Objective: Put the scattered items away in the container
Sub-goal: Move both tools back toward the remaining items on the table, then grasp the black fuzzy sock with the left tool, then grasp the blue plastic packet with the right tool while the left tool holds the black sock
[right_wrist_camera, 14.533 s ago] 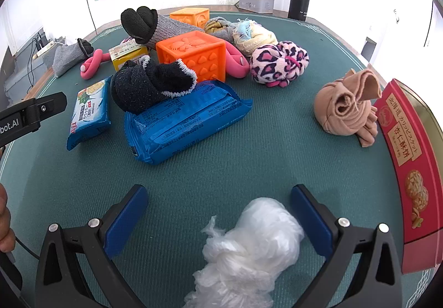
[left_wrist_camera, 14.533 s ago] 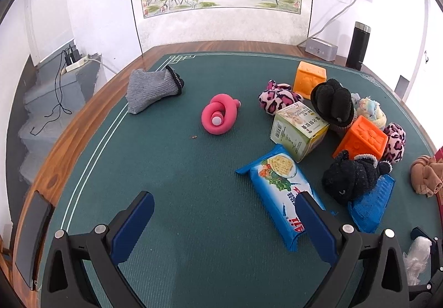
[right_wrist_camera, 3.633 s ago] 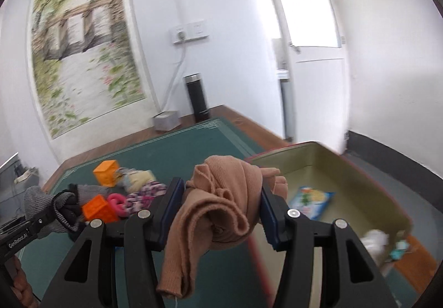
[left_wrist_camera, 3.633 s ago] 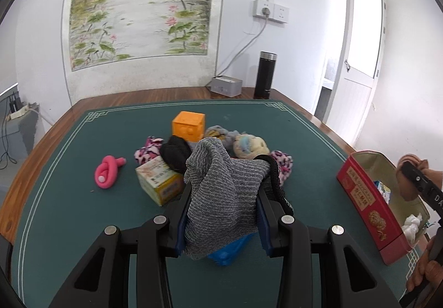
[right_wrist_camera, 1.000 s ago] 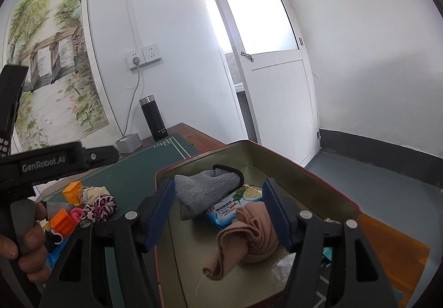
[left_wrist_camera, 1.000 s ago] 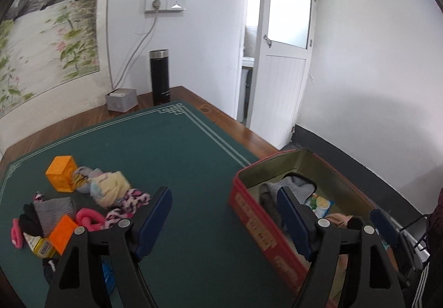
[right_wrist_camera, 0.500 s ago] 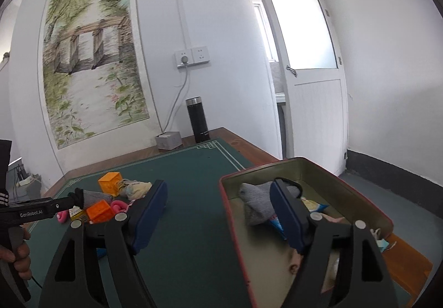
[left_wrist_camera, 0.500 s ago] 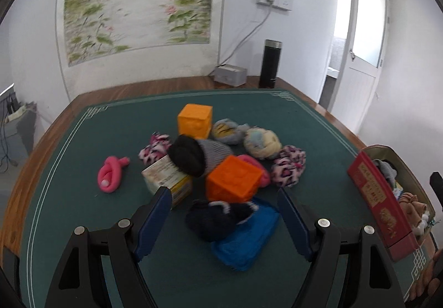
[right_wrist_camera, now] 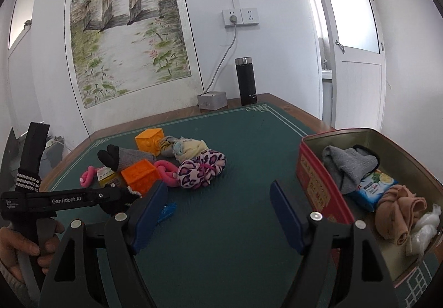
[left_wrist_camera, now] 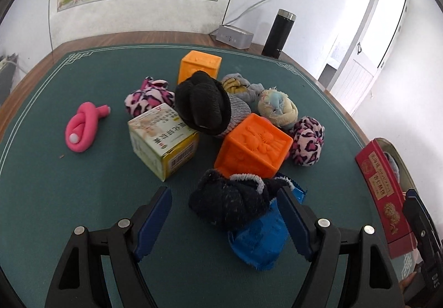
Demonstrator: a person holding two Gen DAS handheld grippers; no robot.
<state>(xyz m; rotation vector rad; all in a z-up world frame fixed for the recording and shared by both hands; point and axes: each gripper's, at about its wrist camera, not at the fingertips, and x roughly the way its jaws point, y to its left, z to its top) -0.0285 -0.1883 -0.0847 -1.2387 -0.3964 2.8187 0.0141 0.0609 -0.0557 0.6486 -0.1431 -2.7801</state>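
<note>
my container, a red tin [right_wrist_camera: 313, 186] with a metal interior, sits at the table's right edge and holds a grey sock [right_wrist_camera: 346, 161], a blue-white snack pack [right_wrist_camera: 371, 191], a tan cloth bundle [right_wrist_camera: 398, 211] and crumpled white plastic [right_wrist_camera: 426, 225]. only my right wrist view shows those contents; from the left wrist i get just the tin's red side [left_wrist_camera: 379, 186].

the left view gives me the pile close up: a dark fuzzy sock [left_wrist_camera: 235, 200] lying on a blue wrapper [left_wrist_camera: 260, 238], touching an orange cube [left_wrist_camera: 254, 147], with a yellow-white box [left_wrist_camera: 163, 141] just beside and a pink knotted toy [left_wrist_camera: 83, 128] apart to the left.

my left gripper [left_wrist_camera: 224, 211] is spread wide, empty, its fingers flanking the dark sock. my right gripper [right_wrist_camera: 218, 211] is also wide and empty, over bare green mat [right_wrist_camera: 235, 225] between pile and tin.
</note>
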